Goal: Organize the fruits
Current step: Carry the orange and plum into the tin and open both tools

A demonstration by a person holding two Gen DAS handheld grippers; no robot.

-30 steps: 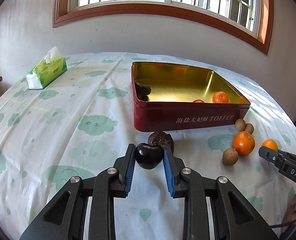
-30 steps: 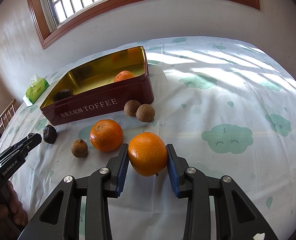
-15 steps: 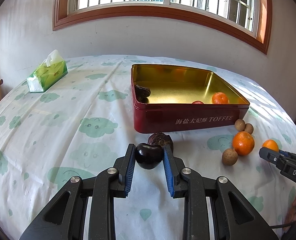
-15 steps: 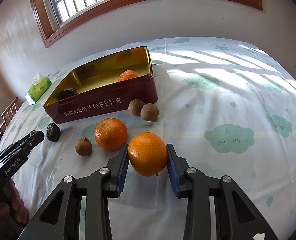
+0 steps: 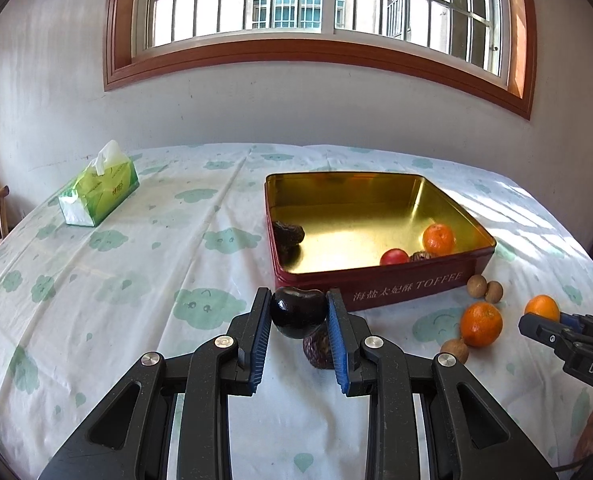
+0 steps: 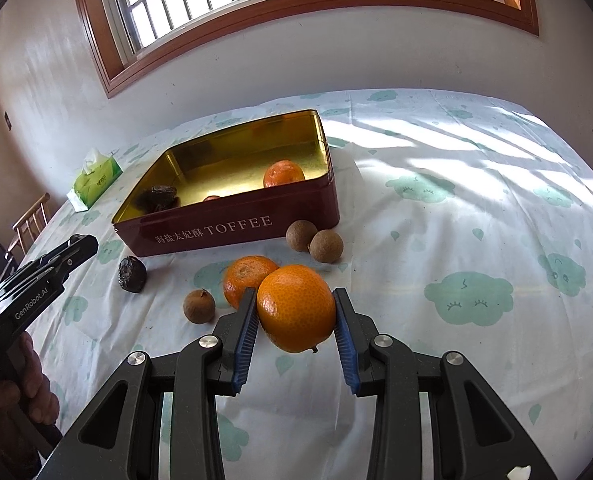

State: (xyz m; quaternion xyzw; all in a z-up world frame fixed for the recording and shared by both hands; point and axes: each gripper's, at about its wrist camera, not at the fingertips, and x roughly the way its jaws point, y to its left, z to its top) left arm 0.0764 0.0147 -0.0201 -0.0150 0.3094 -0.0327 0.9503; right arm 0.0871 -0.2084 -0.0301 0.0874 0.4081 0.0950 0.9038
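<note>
Left gripper (image 5: pixel 298 312): closed on a glossy dark fruit (image 5: pixel 297 311), blue pads pressed against both its sides, held clear above the surface.
Right gripper (image 6: pixel 295 307): clamped on a large mandarin (image 6: pixel 296 308), pads against its left and right flanks, the fruit lifted off the cloth.
Surface (image 5: pixel 108 320): round, covered with a white cloth printed with green clouds.
Wrinkled dark fruit (image 5: pixel 316 347): on the cloth directly under and just behind the held dark fruit, near the tin's front wall.
Loose mandarin (image 6: pixel 248 280): on the cloth just behind the held one, partly hidden by it and by the right gripper's left finger.
Single brown longan (image 6: pixel 199 306): just left of the loose mandarin.
Pair of longans (image 6: pixel 314 240): touching each other, just beside the tin's front right corner.
Tin (image 5: pixel 412 286): red outside, gold inside, lettered TOFFEE, open, beyond the loose fruit.
Tin contents: a mandarin in the tin (image 5: pixel 439 239) near the right front corner, a red fruit (image 5: pixel 394 257) and a small brown fruit (image 5: pixel 423 256) beside it, a dark wrinkled fruit in the tin (image 5: pixel 289 234) against the left wall.
Tissue pack (image 5: pixel 98 194): green, at the far left of the surface, well apart from the tin.
Window (image 5: pixel 320 0): wood-framed, barred, in the wall behind.
</note>
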